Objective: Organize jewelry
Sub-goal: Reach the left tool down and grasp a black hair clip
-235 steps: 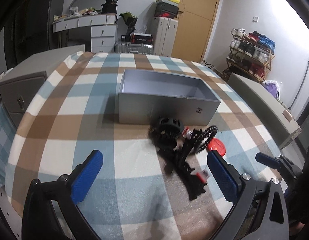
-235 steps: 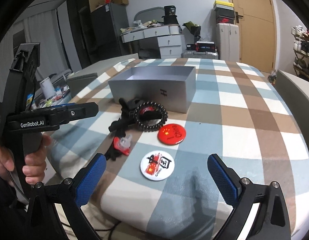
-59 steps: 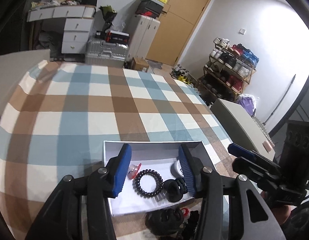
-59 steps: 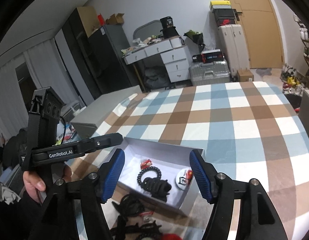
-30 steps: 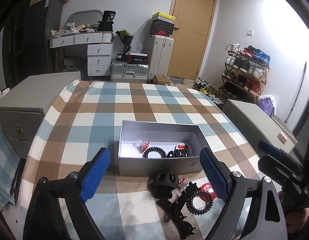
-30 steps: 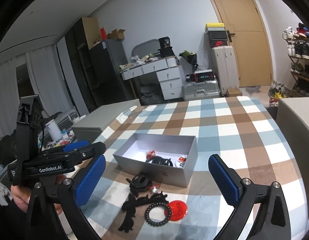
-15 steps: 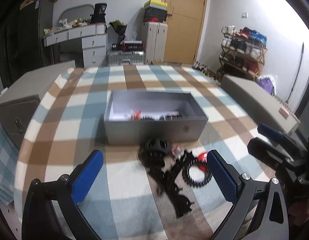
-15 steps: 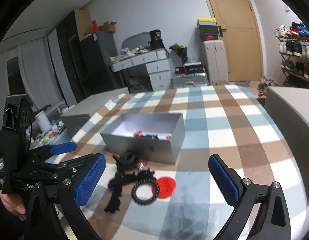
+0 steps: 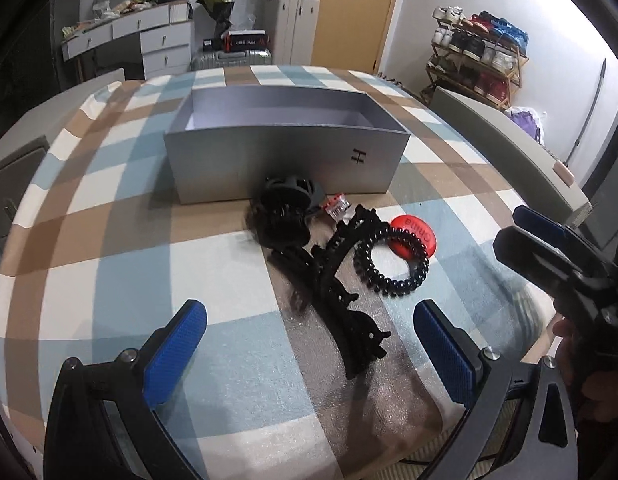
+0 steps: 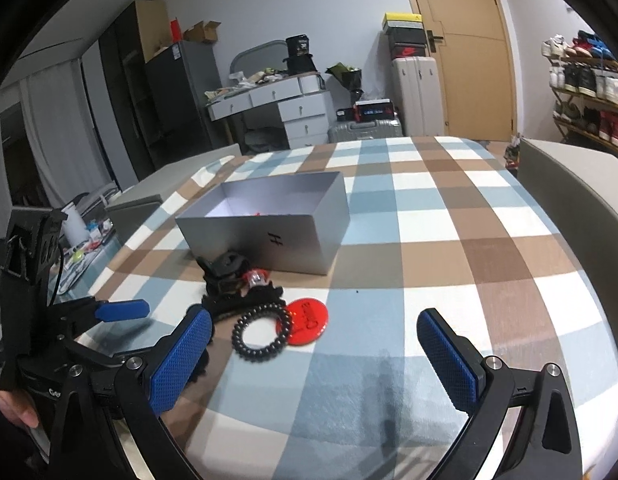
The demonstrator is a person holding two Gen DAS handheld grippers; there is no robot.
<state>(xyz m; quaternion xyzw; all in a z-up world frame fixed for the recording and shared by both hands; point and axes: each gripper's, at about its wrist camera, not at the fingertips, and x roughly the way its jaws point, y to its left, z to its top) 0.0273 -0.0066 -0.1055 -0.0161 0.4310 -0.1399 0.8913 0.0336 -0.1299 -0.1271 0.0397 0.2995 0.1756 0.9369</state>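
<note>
While both spread wide and empty, left gripper (image 9: 309, 344) just behind long black hair claw (image 9: 341, 300), right gripper (image 10: 313, 356) beside black coil tie (image 10: 262, 333).

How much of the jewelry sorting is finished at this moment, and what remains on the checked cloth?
Done: little can be confirmed; only a small red item peeks over the wall of the grey cardboard box.
In hand: nothing; the left gripper, whose jaws have just been opening, and the right gripper are both open and empty.
Left: the black spiral hair tie, red round badge, long black claw clip and round black claw clip lie before the box.
</note>
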